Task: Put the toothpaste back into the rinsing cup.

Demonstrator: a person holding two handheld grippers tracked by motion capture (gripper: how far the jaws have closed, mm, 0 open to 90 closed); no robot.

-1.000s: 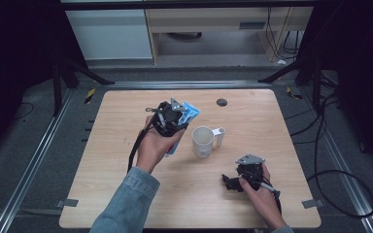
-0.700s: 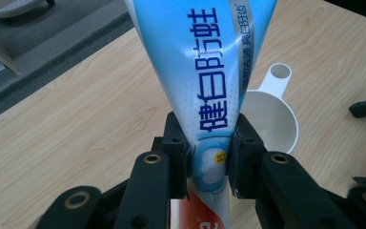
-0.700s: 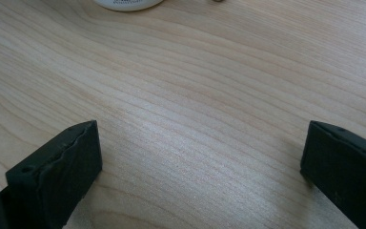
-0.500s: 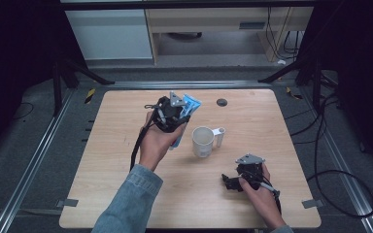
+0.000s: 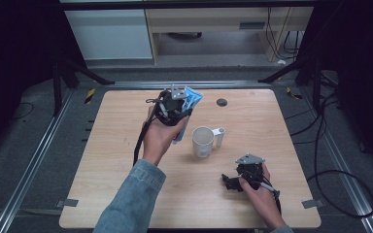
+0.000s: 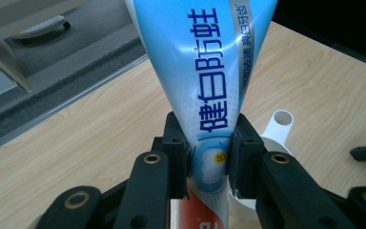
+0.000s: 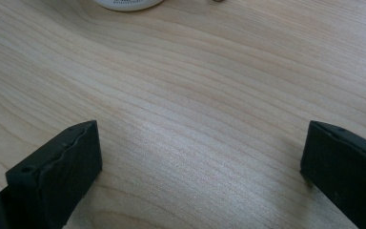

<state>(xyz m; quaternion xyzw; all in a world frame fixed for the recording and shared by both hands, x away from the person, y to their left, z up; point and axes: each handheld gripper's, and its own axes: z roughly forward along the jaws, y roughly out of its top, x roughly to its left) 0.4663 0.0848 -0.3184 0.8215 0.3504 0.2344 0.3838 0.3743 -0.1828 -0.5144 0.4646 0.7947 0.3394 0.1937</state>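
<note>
Wood table (image 5: 126, 194), grey floor (image 5: 34, 141), white cabinet (image 5: 111, 34) behind, dim bg.

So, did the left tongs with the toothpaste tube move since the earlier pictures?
Yes. The left tongs carried the toothpaste tube slightly toward the table's far edge, away from the white mug, which stands unmoved.

A blue and white toothpaste tube (image 6: 209, 90) with a red lower end is hanging tilted above the table's middle, just left of the white mug (image 5: 203, 141).

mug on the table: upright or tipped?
Upright. In the high view the white mug stands on the wooden table, its round mouth facing up and its handle pointing sideways. Contents: cannot tell.
</note>
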